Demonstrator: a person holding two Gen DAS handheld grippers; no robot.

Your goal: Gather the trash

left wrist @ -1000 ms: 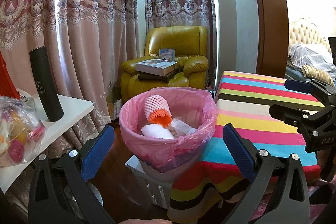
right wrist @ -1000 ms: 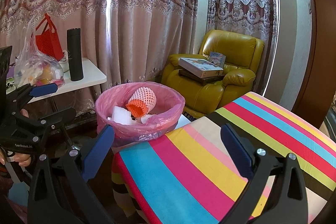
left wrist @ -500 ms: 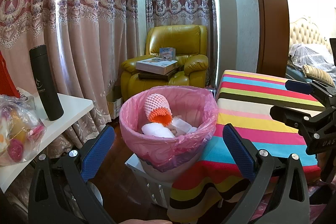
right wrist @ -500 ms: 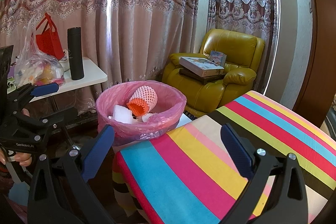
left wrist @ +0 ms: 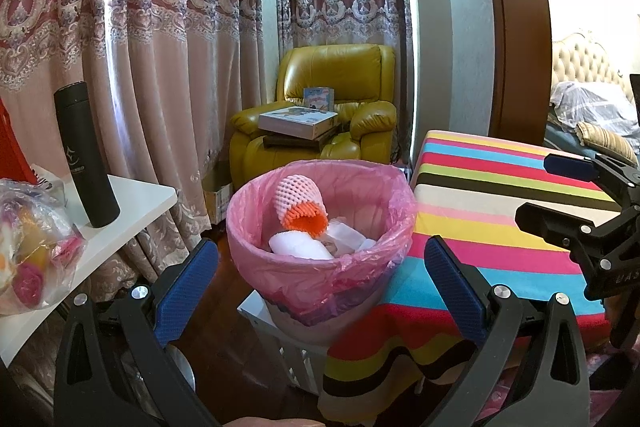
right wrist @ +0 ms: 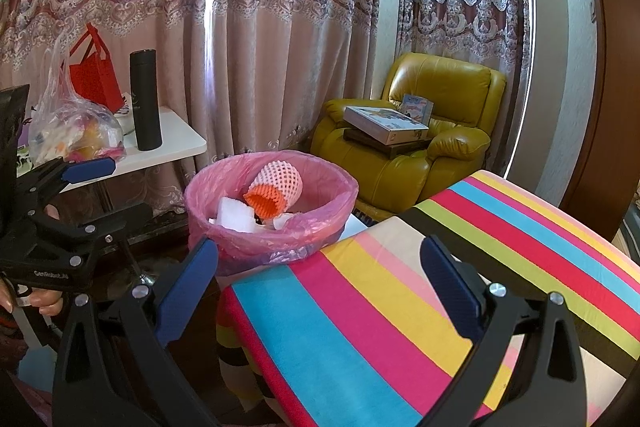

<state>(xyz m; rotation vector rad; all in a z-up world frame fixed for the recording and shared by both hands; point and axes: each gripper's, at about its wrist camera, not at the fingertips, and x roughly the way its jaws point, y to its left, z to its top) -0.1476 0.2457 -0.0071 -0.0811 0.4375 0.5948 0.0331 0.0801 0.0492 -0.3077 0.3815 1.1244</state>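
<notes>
Between the white side table (left wrist: pixel 132 203) and the striped tablecloth (left wrist: pixel 500 211) stands the pink-lined trash bin (left wrist: pixel 320 259), holding an orange-and-pink foam fruit net (left wrist: pixel 298 203) and white wads (left wrist: pixel 300 247). Facing the bin, the left gripper (left wrist: pixel 322 279) has its jaws spread wide, gripping nothing. Over the cloth, the right gripper (right wrist: pixel 320 279) is likewise spread and empty. On the side table a black flask (right wrist: pixel 145 101) stands upright beside a clear plastic bag (right wrist: pixel 72 131).

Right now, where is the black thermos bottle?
The black thermos bottle stands upright on the white side table, left of the pink-lined trash bin.
</notes>
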